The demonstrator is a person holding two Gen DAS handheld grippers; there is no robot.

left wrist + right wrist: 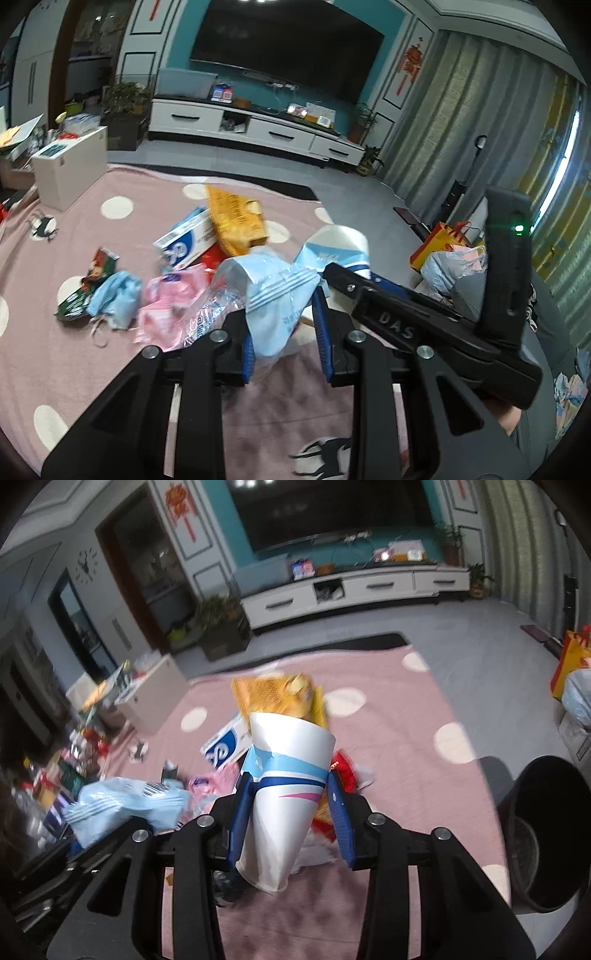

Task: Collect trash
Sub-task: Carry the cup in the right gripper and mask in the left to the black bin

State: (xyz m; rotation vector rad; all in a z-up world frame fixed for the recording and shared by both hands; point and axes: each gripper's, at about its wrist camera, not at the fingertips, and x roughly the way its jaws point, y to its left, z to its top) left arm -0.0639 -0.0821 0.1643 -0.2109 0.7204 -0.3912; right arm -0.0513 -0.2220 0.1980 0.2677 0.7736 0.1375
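Note:
My left gripper [284, 332] is shut on a light blue plastic wrapper [273, 291], held above the pink spotted blanket [74, 362]. My right gripper [291, 808] is shut on a white paper cup [284, 794] with blue stripes, tilted with its mouth away from me. The cup [341, 245] and the right gripper body also show in the left wrist view. Trash lies on the blanket: a yellow snack bag [236, 221], a white and blue box [188, 242], pink wrappers [170, 302], a blue face mask [114, 299], a green wrapper [86, 284]. The blue wrapper [125, 805] shows left in the right wrist view.
A black bin [543, 830] stands at the right edge of the blanket. A white box [70, 166] sits at the blanket's far left. A TV stand [258, 129] lines the far wall. Bags [447, 254] sit at the right by the curtains.

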